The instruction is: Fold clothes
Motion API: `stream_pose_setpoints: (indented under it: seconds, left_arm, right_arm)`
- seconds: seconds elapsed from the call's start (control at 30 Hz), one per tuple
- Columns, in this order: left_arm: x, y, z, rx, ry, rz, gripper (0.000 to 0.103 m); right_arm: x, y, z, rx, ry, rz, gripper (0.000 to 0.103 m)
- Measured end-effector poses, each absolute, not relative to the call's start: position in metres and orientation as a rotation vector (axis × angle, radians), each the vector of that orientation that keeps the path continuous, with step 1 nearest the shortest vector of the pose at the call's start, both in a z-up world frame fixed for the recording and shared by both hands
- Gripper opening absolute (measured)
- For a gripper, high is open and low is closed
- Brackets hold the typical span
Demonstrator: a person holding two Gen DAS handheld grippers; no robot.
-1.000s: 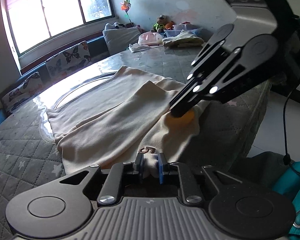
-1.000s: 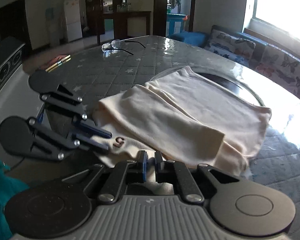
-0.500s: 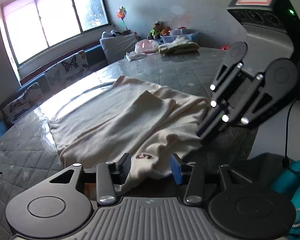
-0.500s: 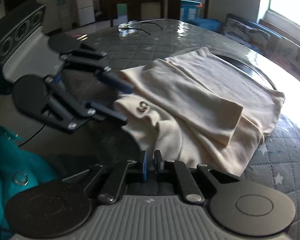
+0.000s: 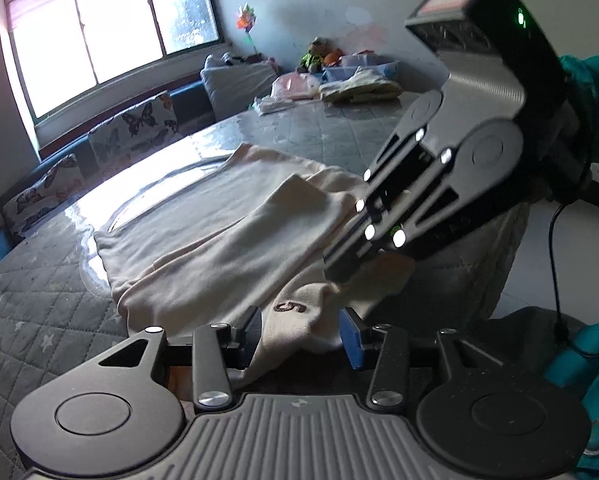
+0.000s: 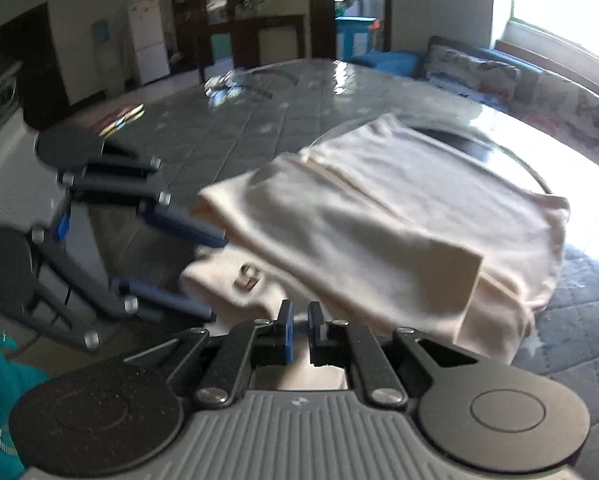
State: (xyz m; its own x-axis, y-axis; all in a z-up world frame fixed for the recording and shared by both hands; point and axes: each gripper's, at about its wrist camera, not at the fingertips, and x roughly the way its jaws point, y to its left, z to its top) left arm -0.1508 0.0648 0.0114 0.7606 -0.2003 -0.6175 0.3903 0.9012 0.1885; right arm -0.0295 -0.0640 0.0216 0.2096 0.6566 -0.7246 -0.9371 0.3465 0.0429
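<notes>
Since opening, left gripper (image 5: 301, 330) stays wide around garment (image 5: 227, 236), right gripper (image 6: 299, 320) pinched.

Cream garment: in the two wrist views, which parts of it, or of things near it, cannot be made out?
- Right wrist view: the brown mark on the cream garment is smeared by motion blur.
- Right wrist view: whether the right tongs pinch fabric; their own body hides the hem.
- Left wrist view: the right tongs cover the garment's right corner.
- Left wrist view: the hem below the open left tongs is cut off by their body.
</notes>
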Motion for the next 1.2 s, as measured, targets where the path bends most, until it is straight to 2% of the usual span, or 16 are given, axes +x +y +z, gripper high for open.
stream_pose_setpoints:
  seconds: [0.27,0.5,0.57,0.63,0.7,0.77,0.8,0.9,1.03,1.2]
  left_arm:
    - [-0.149,0.04,0.01,0.369,0.574,-0.436,0.066]
    - [-0.137,0.016,0.001,0.41,0.564,-0.491,0.065]
    - [-0.132,0.013,0.0,0.401,0.565,-0.489,0.059]
    - [-0.129,0.012,-0.001,0.397,0.568,-0.489,0.05]
    - [-0.125,0.012,-0.001,0.392,0.567,-0.489,0.034]
    - [-0.121,0.013,-0.001,0.383,0.571,-0.477,0.018]
    - [-0.119,0.014,0.0,0.378,0.574,-0.471,0.012]
    - [-0.116,0.019,0.007,0.356,0.56,-0.455,0.009]
    - [-0.11,0.023,0.016,0.341,0.546,-0.447,0.008]
    - [-0.104,0.028,0.021,0.306,0.554,-0.449,0.008]
  right_arm:
    - [-0.041,-0.085,0.029,-0.481,0.763,1.18,0.007]
    - [-0.038,-0.116,0.045,-0.457,0.74,1.117,0.018]
    - [-0.037,-0.122,0.047,-0.464,0.736,1.096,0.023]
    - [-0.038,-0.125,0.047,-0.484,0.728,1.087,0.024]
    - [-0.039,-0.128,0.046,-0.508,0.718,1.079,0.028]
    - [-0.039,-0.131,0.045,-0.53,0.705,1.07,0.039]
    - [-0.041,-0.132,0.044,-0.549,0.691,1.062,0.039]
    - [-0.044,-0.133,0.041,-0.588,0.665,1.075,0.04]
    - [-0.054,-0.126,0.032,-0.677,0.577,1.085,0.05]
    - [-0.062,-0.111,0.022,-0.736,0.469,1.093,0.047]
